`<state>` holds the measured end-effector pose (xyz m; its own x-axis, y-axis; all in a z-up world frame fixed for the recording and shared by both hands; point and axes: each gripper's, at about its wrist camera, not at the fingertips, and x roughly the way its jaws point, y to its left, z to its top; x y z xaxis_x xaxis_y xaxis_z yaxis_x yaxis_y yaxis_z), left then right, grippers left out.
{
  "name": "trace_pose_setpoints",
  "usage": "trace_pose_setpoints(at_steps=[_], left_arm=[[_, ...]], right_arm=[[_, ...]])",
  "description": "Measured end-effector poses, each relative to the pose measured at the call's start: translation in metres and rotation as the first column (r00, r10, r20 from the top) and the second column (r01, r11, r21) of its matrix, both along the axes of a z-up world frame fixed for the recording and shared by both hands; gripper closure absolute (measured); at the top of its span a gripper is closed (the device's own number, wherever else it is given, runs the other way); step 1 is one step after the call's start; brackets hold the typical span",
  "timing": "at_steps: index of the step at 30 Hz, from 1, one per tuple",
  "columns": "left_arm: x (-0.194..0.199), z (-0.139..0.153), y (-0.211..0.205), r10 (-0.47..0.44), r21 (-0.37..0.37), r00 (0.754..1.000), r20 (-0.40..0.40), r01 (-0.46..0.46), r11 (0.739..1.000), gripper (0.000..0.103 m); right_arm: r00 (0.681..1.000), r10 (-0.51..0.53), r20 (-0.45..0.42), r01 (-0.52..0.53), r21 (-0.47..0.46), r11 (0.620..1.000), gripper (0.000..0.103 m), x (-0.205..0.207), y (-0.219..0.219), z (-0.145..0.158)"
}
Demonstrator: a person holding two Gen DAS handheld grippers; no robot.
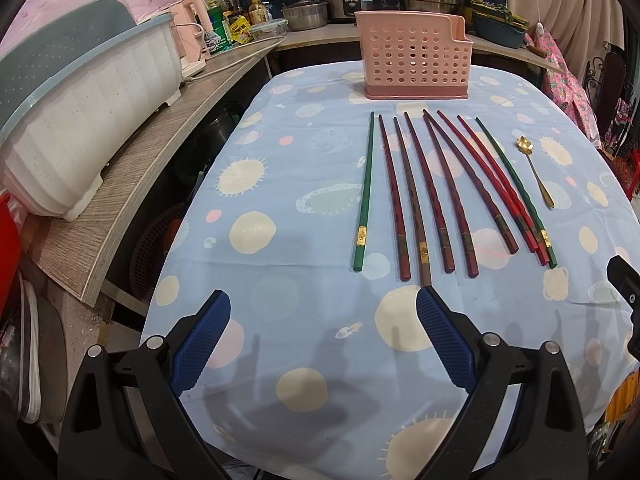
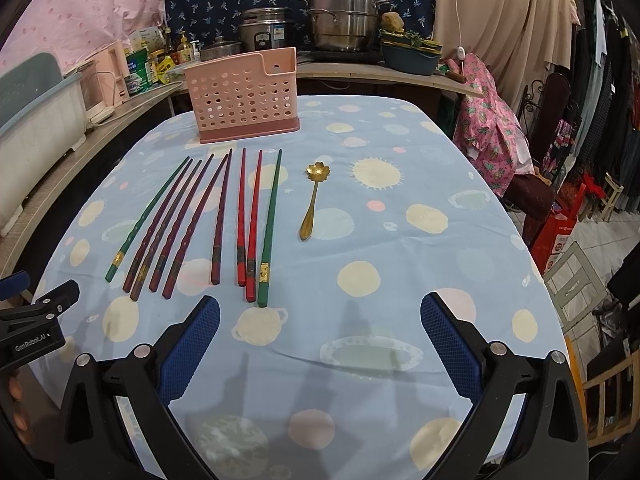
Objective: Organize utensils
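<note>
Several chopsticks (image 1: 436,196) lie side by side on the blue patterned tablecloth (image 1: 280,264), green ones at both ends, red and brown between; they also show in the right wrist view (image 2: 216,220). A gold flower-shaped spoon (image 1: 538,172) lies right of them, also seen in the right wrist view (image 2: 312,200). A pink perforated utensil holder (image 1: 414,60) stands behind them, also in the right wrist view (image 2: 244,96). My left gripper (image 1: 324,312) is open and empty near the chopstick ends. My right gripper (image 2: 320,316) is open and empty, nearer than the spoon.
A white dish rack (image 1: 80,120) sits on the wooden counter (image 1: 132,184) to the left. Pots and a rice cooker (image 2: 266,32) stand on the back counter. A chair with pink cloth (image 2: 496,132) is at the right table edge.
</note>
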<state>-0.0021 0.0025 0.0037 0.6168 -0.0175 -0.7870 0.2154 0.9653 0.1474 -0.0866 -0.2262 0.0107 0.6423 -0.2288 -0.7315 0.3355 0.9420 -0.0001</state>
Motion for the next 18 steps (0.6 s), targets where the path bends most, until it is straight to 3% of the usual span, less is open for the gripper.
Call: trace_pose_setpoints(at_steps=[18], left_arm=[[0.025,-0.008,0.007,0.025,-0.031,0.999,-0.028,-0.026,0.999,0.015]], right_arm=[[1.000,-0.028,-0.005,0.028,0.001,1.000,0.007,0.017,-0.019,-0.001]])
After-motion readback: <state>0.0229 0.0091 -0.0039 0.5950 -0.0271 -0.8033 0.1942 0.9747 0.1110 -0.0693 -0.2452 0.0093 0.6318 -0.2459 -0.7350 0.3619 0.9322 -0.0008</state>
